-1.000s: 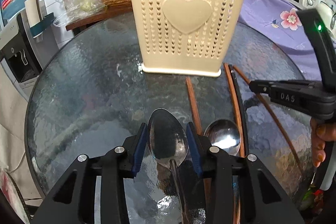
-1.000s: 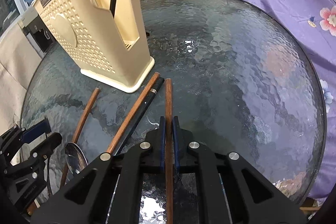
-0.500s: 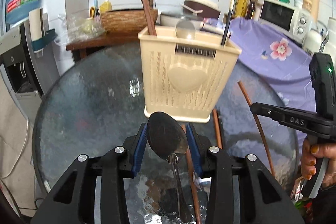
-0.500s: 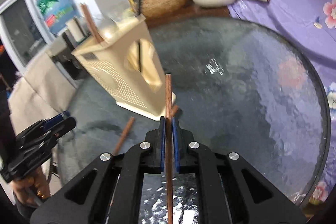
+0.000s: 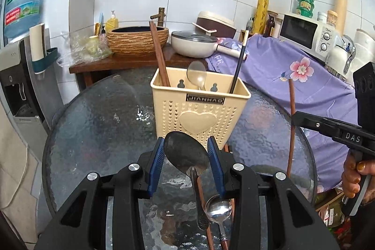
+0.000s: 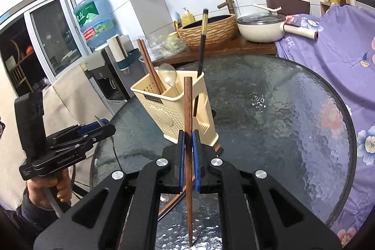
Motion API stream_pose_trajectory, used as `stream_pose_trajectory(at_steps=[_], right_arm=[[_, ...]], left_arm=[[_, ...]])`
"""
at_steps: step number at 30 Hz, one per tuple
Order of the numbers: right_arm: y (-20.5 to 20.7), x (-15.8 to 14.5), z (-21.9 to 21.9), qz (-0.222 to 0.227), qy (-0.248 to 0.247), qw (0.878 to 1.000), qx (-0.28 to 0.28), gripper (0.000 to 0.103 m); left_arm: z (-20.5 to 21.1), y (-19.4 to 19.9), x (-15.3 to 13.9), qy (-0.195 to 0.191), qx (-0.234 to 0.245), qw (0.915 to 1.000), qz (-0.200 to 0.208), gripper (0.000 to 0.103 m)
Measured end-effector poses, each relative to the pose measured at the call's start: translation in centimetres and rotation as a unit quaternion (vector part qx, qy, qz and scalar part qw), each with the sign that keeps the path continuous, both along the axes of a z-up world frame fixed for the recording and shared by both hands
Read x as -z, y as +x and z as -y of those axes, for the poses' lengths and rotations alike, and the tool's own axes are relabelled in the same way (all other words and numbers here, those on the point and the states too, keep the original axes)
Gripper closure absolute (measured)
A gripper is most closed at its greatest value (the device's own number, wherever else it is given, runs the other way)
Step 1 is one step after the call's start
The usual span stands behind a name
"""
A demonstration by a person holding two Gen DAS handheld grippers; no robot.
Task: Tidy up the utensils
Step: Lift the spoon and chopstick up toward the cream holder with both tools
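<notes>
A cream utensil holder (image 5: 199,111) stands on the round glass table (image 5: 98,132); it also shows in the right wrist view (image 6: 173,114). It holds brown chopsticks (image 5: 159,55), a spoon (image 5: 196,74) and a black chopstick (image 5: 239,65). My left gripper (image 5: 186,156) is shut on a metal spoon (image 5: 185,154), lifted above the table in front of the holder. My right gripper (image 6: 187,156) is shut on a brown chopstick (image 6: 188,114), held upright to the right of the holder. Another spoon (image 5: 219,209) and chopsticks (image 5: 206,214) lie on the table below.
A wooden counter (image 5: 121,62) behind the table carries a woven basin (image 5: 138,40) and a white pan (image 5: 194,43). A purple flowered cloth (image 5: 293,76) covers the right side. A water dispenser (image 5: 16,76) stands at the left.
Both grippers have risen well above the table with their utensils. The spoon and the chopstick are now lifted off the glass, and the holder looks farther and lower.
</notes>
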State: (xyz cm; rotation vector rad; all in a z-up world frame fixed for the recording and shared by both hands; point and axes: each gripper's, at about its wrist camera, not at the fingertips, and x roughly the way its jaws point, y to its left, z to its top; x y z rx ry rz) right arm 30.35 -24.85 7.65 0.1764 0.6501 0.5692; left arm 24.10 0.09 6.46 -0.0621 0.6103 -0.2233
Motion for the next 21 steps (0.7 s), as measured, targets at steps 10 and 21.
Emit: stream_pose_trajectory(at_steps=[10,21], right_arm=[[-0.9,-2.7,0.4,0.029,0.016,0.999,-0.006,0.096],[-0.6,-6.4,-0.5,0.057,-0.003,0.998,-0.013,0.096]], left_arm=[[-0.6,0.4,-2.0,-0.015,0.001,0.9996,0.025,0.067],[-1.6,1.8,-4.9,-0.019,-0.007,0.9983,0.055,0.067]])
